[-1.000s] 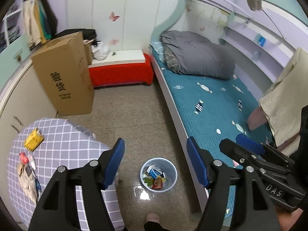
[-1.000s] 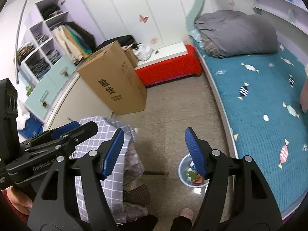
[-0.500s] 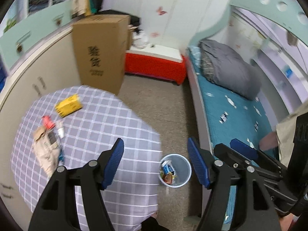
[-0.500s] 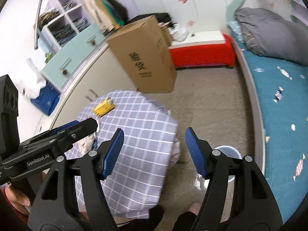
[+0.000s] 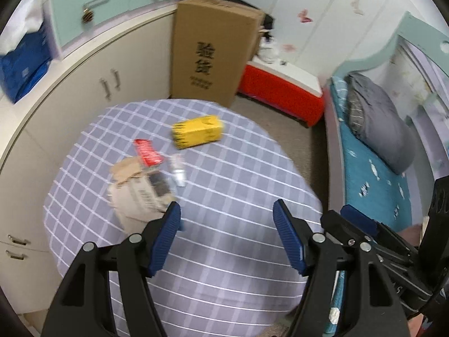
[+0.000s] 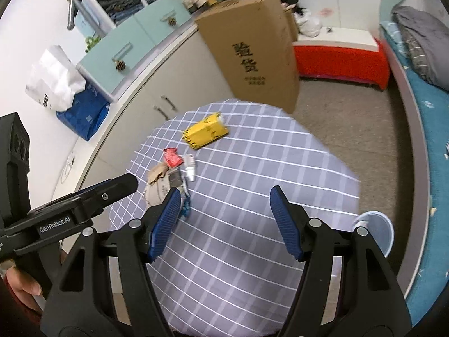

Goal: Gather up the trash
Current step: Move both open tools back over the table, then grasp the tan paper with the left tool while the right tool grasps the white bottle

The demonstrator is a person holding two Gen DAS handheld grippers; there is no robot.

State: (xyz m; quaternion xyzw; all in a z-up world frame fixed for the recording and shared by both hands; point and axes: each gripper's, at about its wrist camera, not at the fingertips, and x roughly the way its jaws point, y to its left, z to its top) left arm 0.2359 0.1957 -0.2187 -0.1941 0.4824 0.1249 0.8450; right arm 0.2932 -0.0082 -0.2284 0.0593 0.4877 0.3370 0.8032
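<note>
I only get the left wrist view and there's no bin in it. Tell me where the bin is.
Observer: The right wrist view shows the bin on the floor, just off the table's right edge, between the table and the bed. A claw finger hides what is inside it.
Operator: Good. Something white above the blue bag is cut off here. Tell me what it is.
Observer: It is a white paper bag, standing against the blue bag on the counter.
</note>
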